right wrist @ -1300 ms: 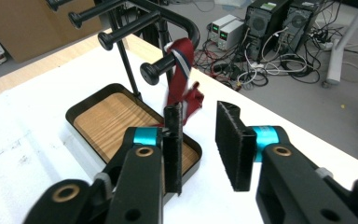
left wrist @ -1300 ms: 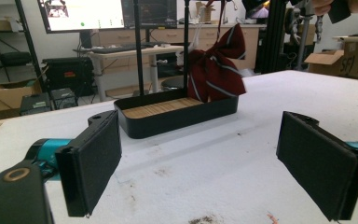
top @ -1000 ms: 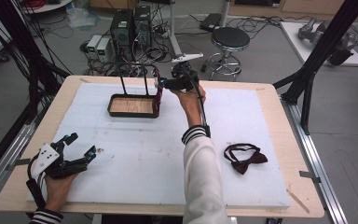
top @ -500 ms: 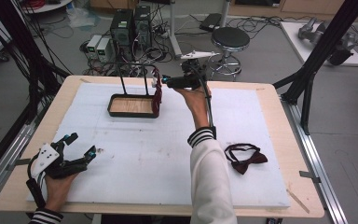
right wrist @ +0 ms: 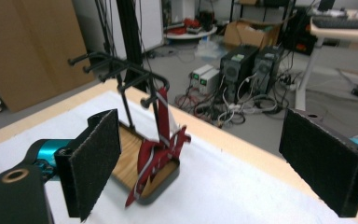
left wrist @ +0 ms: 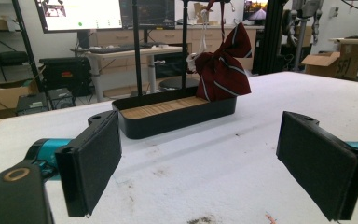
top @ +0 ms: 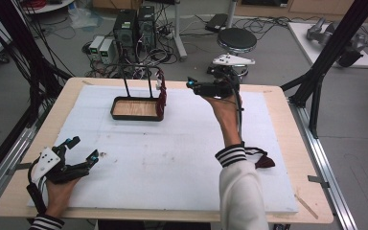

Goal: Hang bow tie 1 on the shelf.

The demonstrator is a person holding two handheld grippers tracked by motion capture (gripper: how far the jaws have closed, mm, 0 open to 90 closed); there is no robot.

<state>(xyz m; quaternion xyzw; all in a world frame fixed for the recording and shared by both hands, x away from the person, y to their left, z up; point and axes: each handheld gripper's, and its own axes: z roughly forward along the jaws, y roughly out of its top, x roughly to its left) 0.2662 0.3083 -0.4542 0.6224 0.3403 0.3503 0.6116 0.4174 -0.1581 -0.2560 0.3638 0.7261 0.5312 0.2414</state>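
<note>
Looking down from the high view, I hold my right gripper [top: 195,86] raised near the far edge of the table [top: 278,158], just to the right of the black rack [top: 136,108], whose tray sits on the white mat [top: 172,153] toward the far left. A dark red bow tie [top: 161,98] hangs at the tray's right end, apart from my jaws. My left gripper [top: 82,149] rests low at the near left corner, jaws apart, pointing toward the mat's middle. A second bow tie [top: 262,160] lies beside my right sleeve, toward the right edge, partly hidden by the arm.

In the left gripper view, my two black jaws stand wide apart with nothing between them. Farther off, the rack [left wrist: 177,114] shows its wooden floor and two upright posts, and the striped red bow tie [left wrist: 221,70] hangs at its right end, its lower part resting against the tray's rim.

In the right gripper view, my jaws are spread wide and empty. Between them, farther off, the bow tie [right wrist: 161,149] hangs from a hooked arm of the rack [right wrist: 126,77] and drapes over the tray's near end.
</note>
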